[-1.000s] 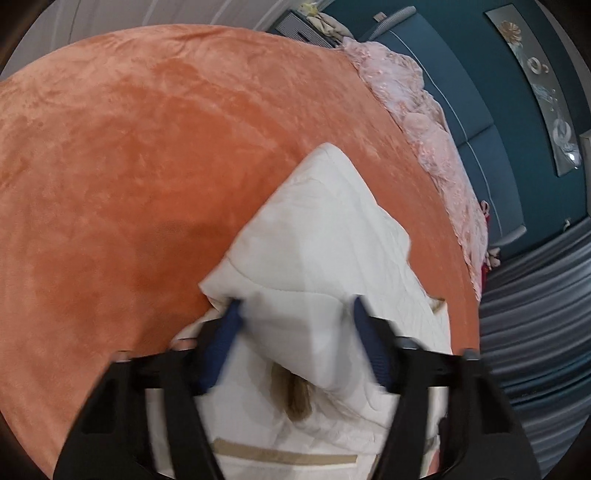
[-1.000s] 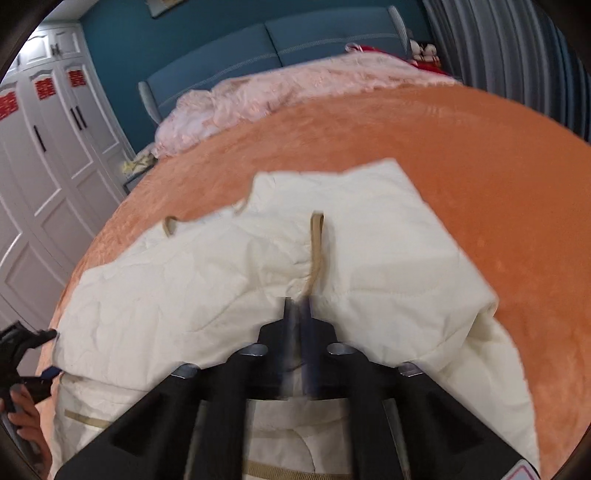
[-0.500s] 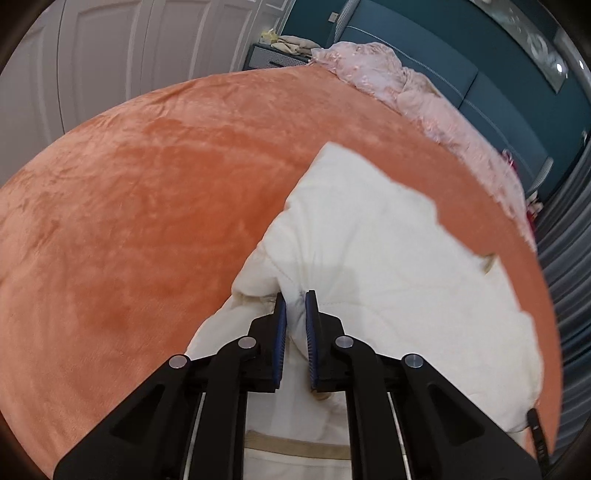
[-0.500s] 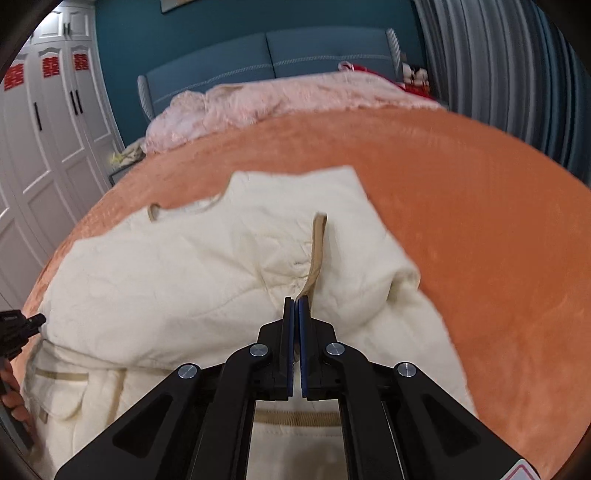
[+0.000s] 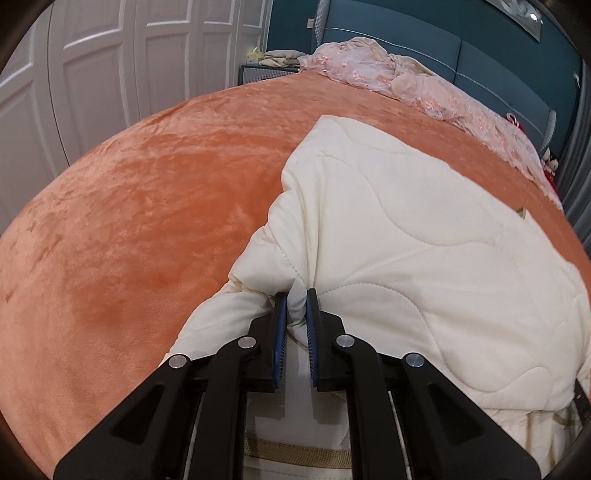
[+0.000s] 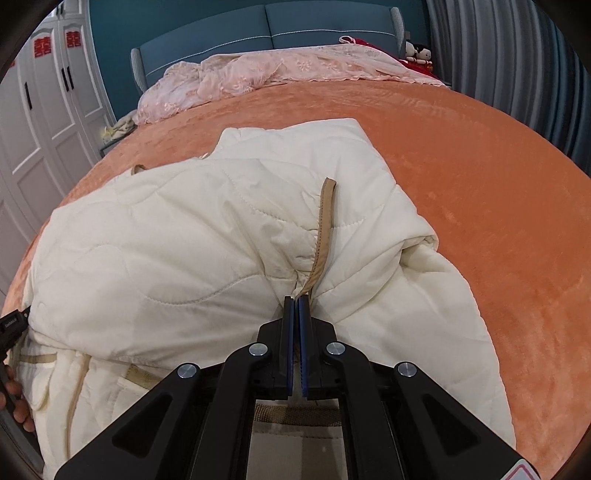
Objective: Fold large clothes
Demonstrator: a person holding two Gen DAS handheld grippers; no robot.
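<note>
A cream quilted jacket (image 5: pixel 406 240) with tan trim lies folded over on an orange blanket (image 5: pixel 147 221). My left gripper (image 5: pixel 296 295) is shut on a pinch of the jacket's folded edge, cream cloth showing between its blue pads. In the right wrist view the same jacket (image 6: pixel 184 240) spreads across the bed. My right gripper (image 6: pixel 296 301) is shut on the jacket where a tan strap (image 6: pixel 325 221) runs into the jaws. At that view's left edge the left gripper (image 6: pixel 13 325) and a hand (image 6: pixel 14 398) hold the jacket's other end.
A pink lace bedspread (image 6: pixel 277 70) is bunched at the head of the bed against a blue headboard (image 6: pixel 258 26). White wardrobe doors (image 5: pixel 92 74) stand to the left, grey curtains (image 6: pixel 517 55) to the right. Orange blanket (image 6: pixel 498 221) stretches bare to the right of the jacket.
My left gripper closed on the jacket's folded edge and rolled upright. Both grippers have drawn the folded layer towards the camera and lower, bunching the cloth.
</note>
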